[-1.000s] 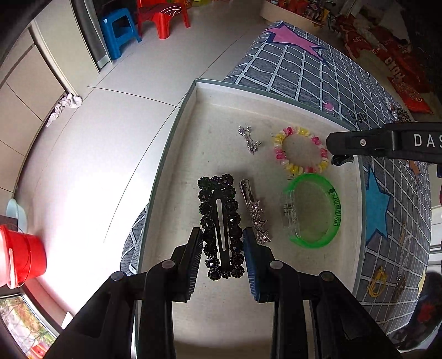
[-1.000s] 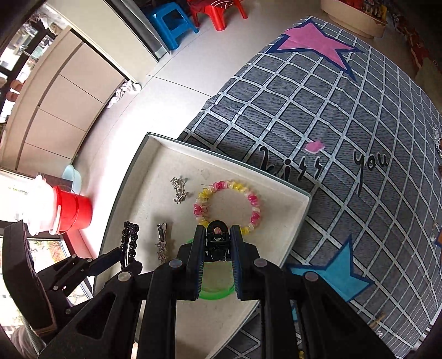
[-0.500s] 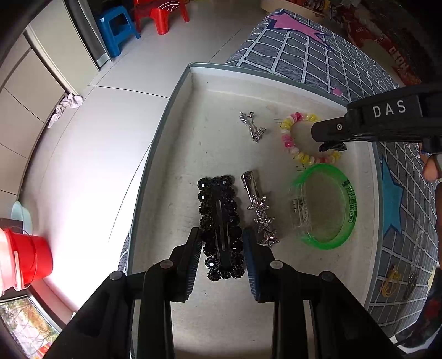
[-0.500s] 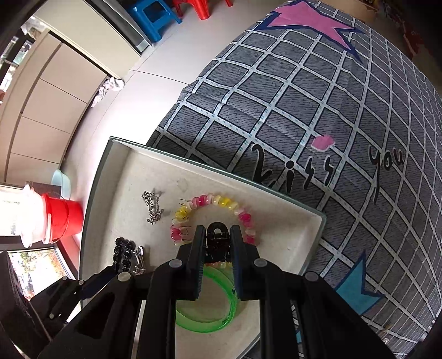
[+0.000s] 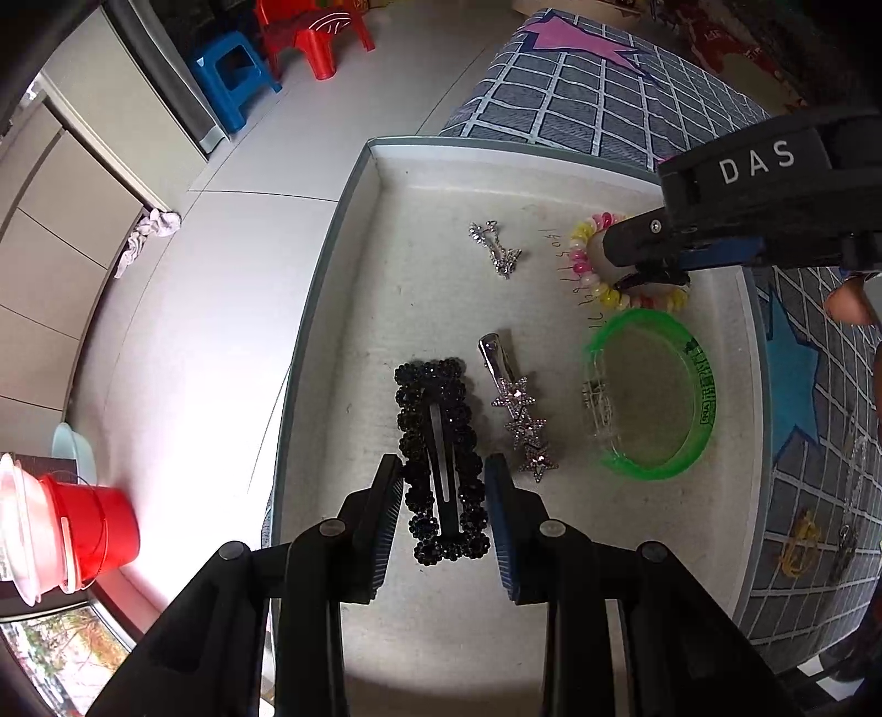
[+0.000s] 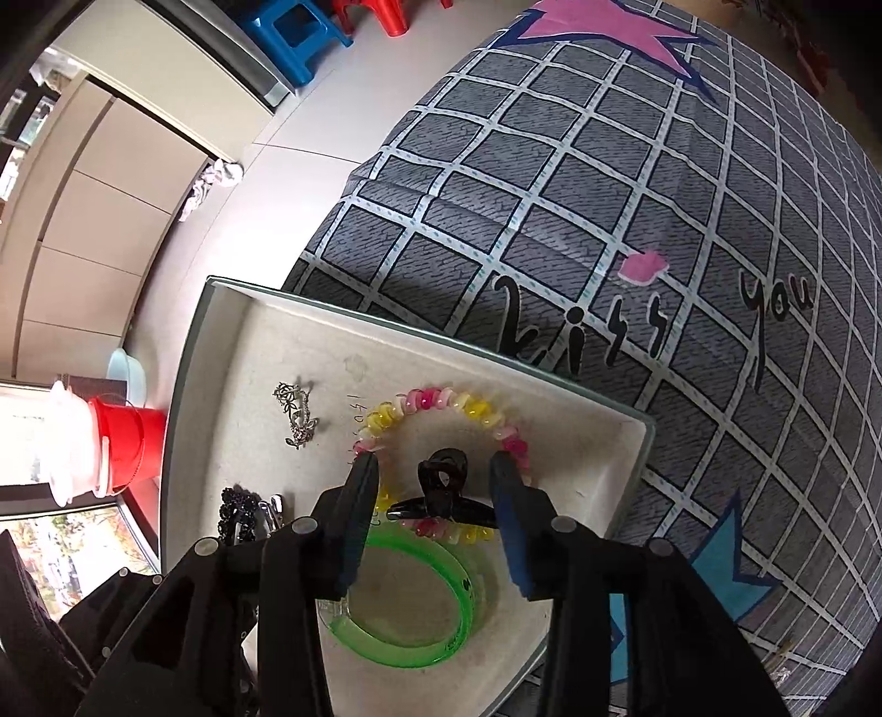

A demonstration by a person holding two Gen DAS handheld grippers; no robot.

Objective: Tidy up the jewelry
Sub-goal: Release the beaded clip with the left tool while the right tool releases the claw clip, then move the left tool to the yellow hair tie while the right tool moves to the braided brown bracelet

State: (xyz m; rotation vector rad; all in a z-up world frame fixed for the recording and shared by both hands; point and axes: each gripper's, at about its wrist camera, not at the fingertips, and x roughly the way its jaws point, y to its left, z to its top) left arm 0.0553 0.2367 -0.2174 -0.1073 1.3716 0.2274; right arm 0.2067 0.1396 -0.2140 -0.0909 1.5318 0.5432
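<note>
A white tray [image 5: 386,309] lies on a grey checked bedspread. In it are a black beaded hair clip [image 5: 441,458], a silver star clip [image 5: 515,405], a small silver brooch [image 5: 493,255], a pink-and-yellow coil bracelet [image 5: 590,265] and a green bangle [image 5: 650,391]. My left gripper [image 5: 444,496] is open, its fingers on either side of the black beaded clip. My right gripper [image 6: 435,491] is open over the coil bracelet [image 6: 435,400]. A small black claw clip [image 6: 441,491] lies between its fingers, inside the bracelet ring.
The bedspread [image 6: 606,193] has star prints and black lettering. More small trinkets [image 5: 799,546] lie on it right of the tray. On the floor are a red bucket [image 5: 93,529], a blue stool [image 5: 231,77] and a red stool [image 5: 314,33].
My right gripper moved down over the coil bracelet and opened, letting go of the black claw clip, which now rests in the tray. My left gripper stayed around the black beaded clip.
</note>
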